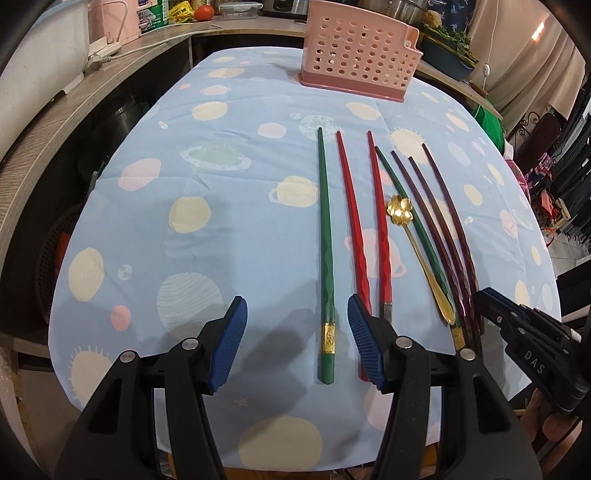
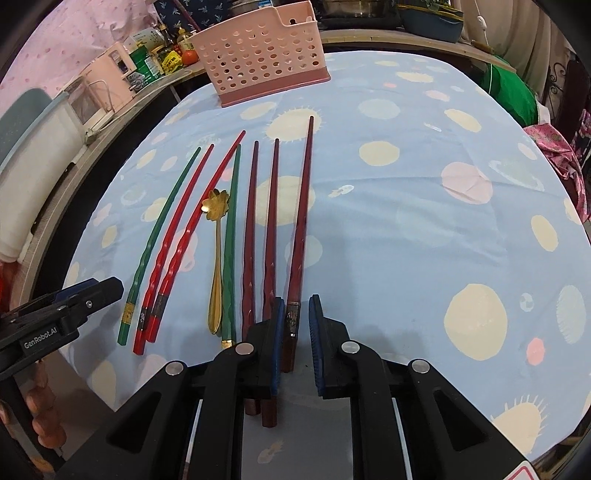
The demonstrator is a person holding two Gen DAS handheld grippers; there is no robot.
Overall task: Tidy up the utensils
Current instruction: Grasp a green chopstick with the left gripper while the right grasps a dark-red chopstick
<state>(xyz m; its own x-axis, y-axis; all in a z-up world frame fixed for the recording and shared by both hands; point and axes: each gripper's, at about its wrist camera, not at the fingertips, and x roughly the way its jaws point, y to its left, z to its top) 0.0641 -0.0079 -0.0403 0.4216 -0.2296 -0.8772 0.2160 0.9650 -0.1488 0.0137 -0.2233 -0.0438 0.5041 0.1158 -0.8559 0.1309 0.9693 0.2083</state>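
Several chopsticks lie side by side on the blue planet-print cloth (image 1: 221,206), with a gold flower spoon (image 1: 399,211) (image 2: 215,202) among them. My left gripper (image 1: 296,308) is open, its fingers either side of the handle end of a green chopstick (image 1: 325,240), not touching it. My right gripper (image 2: 295,304) is shut on the handle end of the rightmost dark red chopstick (image 2: 302,214). Two more dark red ones (image 2: 249,240) lie just left of it. Two red chopsticks (image 1: 351,221) lie right of the green one. The pink perforated holder (image 1: 358,55) (image 2: 258,51) stands at the table's far end.
A wooden counter (image 1: 55,110) wraps the table's left and far side, carrying a power strip, boxes, a tomato (image 1: 204,12) and pots. A green bundle (image 2: 513,96) and dark chairs sit off the right edge. The right gripper (image 1: 485,297) is close beside the left gripper.
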